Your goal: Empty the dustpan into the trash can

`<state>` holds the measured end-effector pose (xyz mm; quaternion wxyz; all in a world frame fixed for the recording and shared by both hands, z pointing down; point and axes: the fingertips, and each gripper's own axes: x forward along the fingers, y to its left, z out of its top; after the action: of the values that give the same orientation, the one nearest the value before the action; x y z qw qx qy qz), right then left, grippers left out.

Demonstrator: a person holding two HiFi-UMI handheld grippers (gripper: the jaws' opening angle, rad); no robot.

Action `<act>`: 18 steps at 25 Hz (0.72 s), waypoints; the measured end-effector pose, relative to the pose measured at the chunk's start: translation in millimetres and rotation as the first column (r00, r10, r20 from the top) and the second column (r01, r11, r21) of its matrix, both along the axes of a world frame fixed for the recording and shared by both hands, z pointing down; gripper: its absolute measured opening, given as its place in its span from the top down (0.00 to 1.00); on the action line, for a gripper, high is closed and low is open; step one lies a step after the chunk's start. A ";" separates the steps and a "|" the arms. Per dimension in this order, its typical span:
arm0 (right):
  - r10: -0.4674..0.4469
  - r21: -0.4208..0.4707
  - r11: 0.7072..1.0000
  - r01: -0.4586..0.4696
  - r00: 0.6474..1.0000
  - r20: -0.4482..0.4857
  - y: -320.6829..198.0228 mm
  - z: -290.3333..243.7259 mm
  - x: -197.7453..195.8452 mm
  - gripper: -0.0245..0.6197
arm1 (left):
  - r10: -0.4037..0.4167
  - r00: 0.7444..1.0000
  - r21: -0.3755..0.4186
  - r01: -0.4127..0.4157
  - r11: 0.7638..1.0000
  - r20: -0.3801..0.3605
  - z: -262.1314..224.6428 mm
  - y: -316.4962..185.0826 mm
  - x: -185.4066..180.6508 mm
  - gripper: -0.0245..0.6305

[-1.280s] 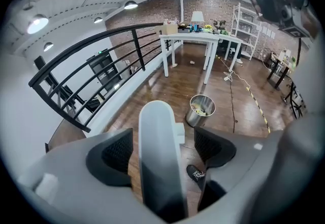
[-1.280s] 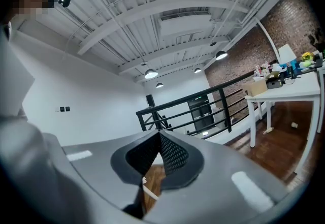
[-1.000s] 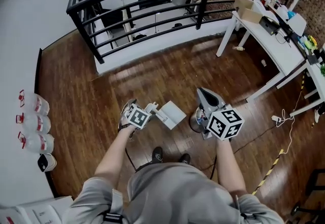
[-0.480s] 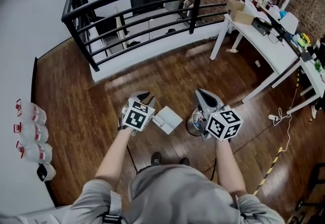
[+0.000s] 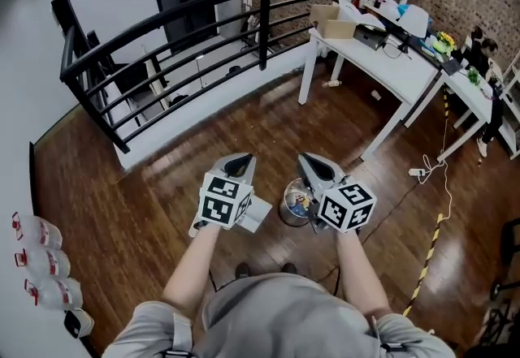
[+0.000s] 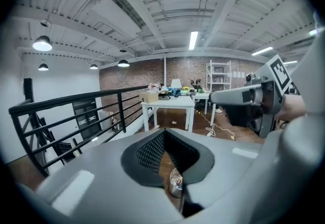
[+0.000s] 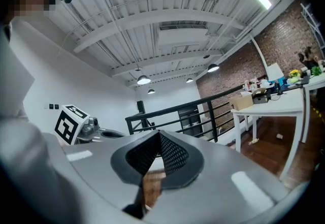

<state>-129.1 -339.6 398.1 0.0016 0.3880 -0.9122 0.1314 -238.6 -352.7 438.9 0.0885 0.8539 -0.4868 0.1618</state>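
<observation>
Now the dustpan (image 5: 258, 215) lies apart, below the left gripper's (image 5: 241, 157) closed fingers (image 5: 234, 167).

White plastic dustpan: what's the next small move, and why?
Probably open the left gripper and lower it toward the white dustpan: its jaws are shut on nothing, and the dustpan lies on the wooden floor beside the small round metal trash can.

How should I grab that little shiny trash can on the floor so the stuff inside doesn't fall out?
Pinch the rim of the trash can from straight above, one jaw inside, one outside. It stands upright with its mouth open upward, and its round body looks too wide to squeeze. Come at its right side, since the white dustpan lies on its left.
</observation>
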 end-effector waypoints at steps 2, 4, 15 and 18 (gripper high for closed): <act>0.019 0.006 1.000 -0.019 1.000 -0.001 0.8 -2.0 10.2 0.96 | 0.032 0.999 0.022 -0.031 0.999 -0.043 -12.4 -2.1 21.3 0.95; 0.036 0.010 0.999 -0.036 0.999 -0.006 1.8 -2.9 19.0 0.96 | 0.063 0.996 0.045 -0.060 0.997 -0.065 -22.4 -4.4 40.7 0.95; 0.102 0.065 0.993 -0.100 0.994 -0.031 15.2 -16.6 62.0 0.96 | 0.181 0.980 0.125 -0.170 0.977 -0.081 -45.1 -1.6 110.4 0.95; 0.110 0.078 0.991 -0.107 0.993 -0.031 16.9 -21.7 70.1 0.96 | 0.197 0.977 0.136 -0.185 0.973 -0.084 -47.2 0.0 123.2 0.95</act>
<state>-59.1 -322.7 376.3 -0.0044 0.4390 -0.8940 0.0895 -115.4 -352.8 391.7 0.0413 0.9074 -0.4068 0.0968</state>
